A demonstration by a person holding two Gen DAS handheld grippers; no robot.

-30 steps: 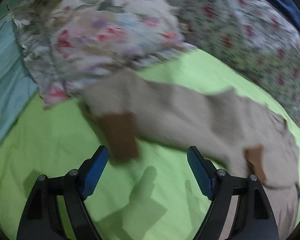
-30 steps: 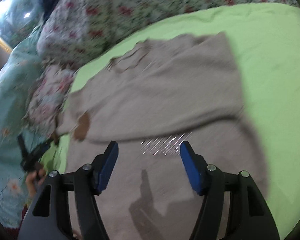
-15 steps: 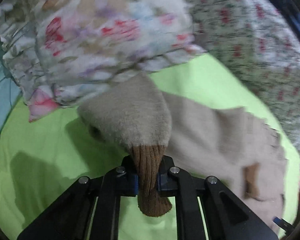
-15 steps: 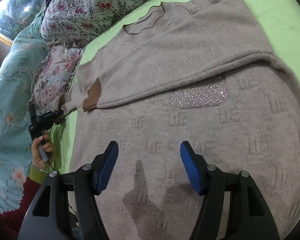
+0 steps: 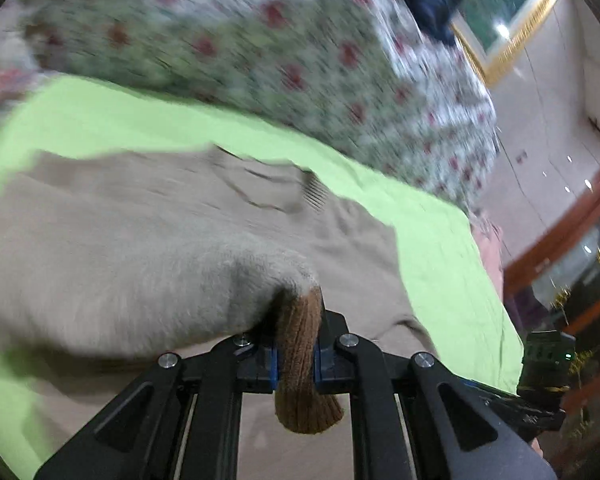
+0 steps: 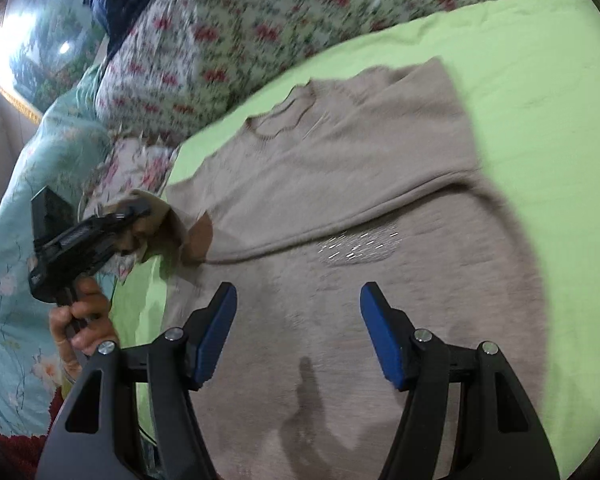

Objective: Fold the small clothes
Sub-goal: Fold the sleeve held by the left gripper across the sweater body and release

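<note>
Left wrist, what changed: a second ago the left gripper was hanging open over the brown cuff; half a second ago it had clamped on, and now the camera has swung over so the sweater body sits under it. Looks to me like the sleeve is being carried across the chest, i.e. the second sleeve fold is underway.

Left wrist, claw: pinched tight on the cuff, ribbed end poking out toward the camera, sleeve bunched up just beyond the jaws.

Left wrist, where stuff is: sweater flat on the green sheet, floral bedding behind. Pretty blurry, so it's moving fast.

Right wrist, what changed: not much. Same hover over the lower front as half a second ago, just blurrier.

Right wrist, claw: right gripper spread wide, holding nothing, over the fabric; can't tell if it touches.

Right wrist, where stuff is: the other sleeve already lies folded across the chest, above the sparkly patch. Neckline points at the bedding.
</note>
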